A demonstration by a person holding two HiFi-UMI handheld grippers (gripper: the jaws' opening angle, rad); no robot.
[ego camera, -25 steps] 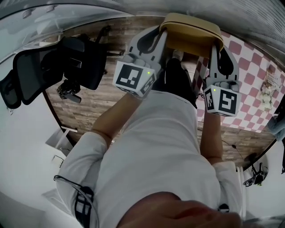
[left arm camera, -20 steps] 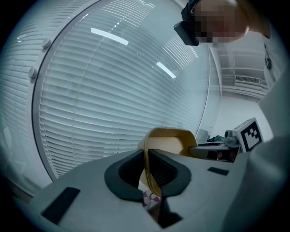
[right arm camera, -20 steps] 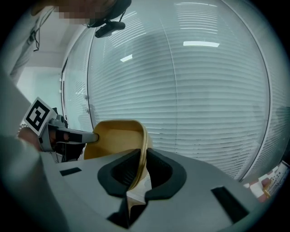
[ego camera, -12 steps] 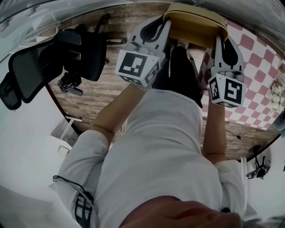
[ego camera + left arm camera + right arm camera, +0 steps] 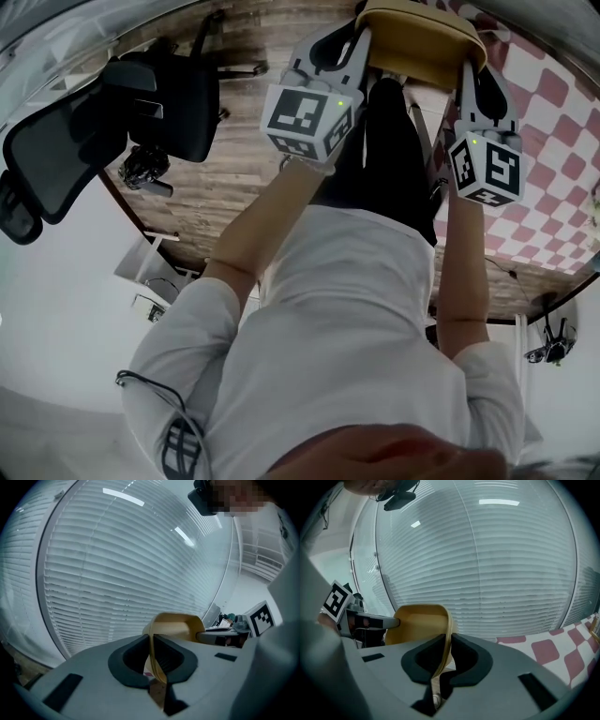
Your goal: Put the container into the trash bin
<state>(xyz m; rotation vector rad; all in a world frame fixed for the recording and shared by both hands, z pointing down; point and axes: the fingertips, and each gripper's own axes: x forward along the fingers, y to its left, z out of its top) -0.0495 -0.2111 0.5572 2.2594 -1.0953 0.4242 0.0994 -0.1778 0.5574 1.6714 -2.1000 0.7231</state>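
Head view is showing the left hand-held gripper (image 5: 347,52) pinching the left rim of the tan container (image 5: 422,42). The container is hanging in the air above the wooden floor (image 5: 225,178), and the right hand-held gripper (image 5: 473,82) is clamping the opposite rim. No trash bin is showing, perhaps hidden underneath. Holding both rims level and letting go together over the bin is looking safest.

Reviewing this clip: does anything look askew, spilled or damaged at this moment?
Nothing stands out. The tan container is gripped at both ends, with the left claw shut on one rim and the right claw shut on the opposite rim. No spill or crack shows.
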